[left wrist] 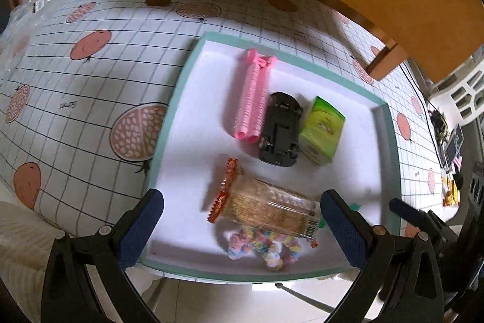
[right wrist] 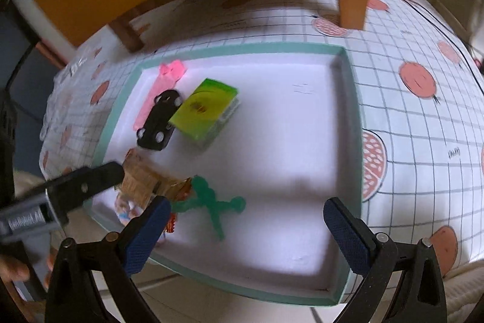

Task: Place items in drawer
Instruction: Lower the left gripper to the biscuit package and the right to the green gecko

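The shallow white tray (left wrist: pixel 169 123) with a teal rim lies on the counter, serving as the drawer; inside it the pink rollers (left wrist: pixel 252 99), toy car (left wrist: pixel 281 129) and green box (left wrist: pixel 322 129) cluster at its far side, leaving room nearer. Both grippers, left (left wrist: pixel 242 227) and right (right wrist: pixel 245 235), hover over its near edge with jaws released, gripping nothing.

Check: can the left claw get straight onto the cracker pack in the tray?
Probably yes. The left claw is open right above the cracker pack, nothing lies on top, and only the pastel scrunchie crowds its near side.
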Available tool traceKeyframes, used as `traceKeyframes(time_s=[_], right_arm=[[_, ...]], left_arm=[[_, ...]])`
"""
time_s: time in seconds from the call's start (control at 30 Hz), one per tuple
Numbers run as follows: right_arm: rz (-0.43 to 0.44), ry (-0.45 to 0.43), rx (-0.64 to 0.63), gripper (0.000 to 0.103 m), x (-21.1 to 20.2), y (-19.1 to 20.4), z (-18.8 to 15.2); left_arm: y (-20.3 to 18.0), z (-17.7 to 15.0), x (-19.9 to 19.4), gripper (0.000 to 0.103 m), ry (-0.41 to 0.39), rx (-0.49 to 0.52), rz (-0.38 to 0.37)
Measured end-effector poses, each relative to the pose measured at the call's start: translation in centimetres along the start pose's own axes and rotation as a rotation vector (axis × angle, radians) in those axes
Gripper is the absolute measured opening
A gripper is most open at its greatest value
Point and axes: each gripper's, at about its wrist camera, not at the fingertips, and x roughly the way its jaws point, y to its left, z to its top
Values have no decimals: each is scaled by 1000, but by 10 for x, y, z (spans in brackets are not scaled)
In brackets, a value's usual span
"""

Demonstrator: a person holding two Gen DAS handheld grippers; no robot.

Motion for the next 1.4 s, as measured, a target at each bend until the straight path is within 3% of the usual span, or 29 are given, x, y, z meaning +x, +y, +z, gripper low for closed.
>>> traceKeyframes(time_s=[0.2,0.57,0.9,1.03,1.23,1.4], right_arm=[[-3,61,-61,102,15,13,-4],[-7,107,-40,102,25,7,-4],[-12,107,-45,102,26,8,-3],[-11,107,-45,102,27,8,-2],[-12,106,-44,102,27,8,-2],[-10,103,-36,102,28,8,-2]], left_arm=[[3,-1,7,103,60,-9,29],[-2,-14,9,103,138,-6,48],[-6,-7,28,102,152,2,-137],[-10,0,35,102,137,2,-151],[-28,11,42,102,114,78,-92],[-35,19,54,102,145,40,-6]])
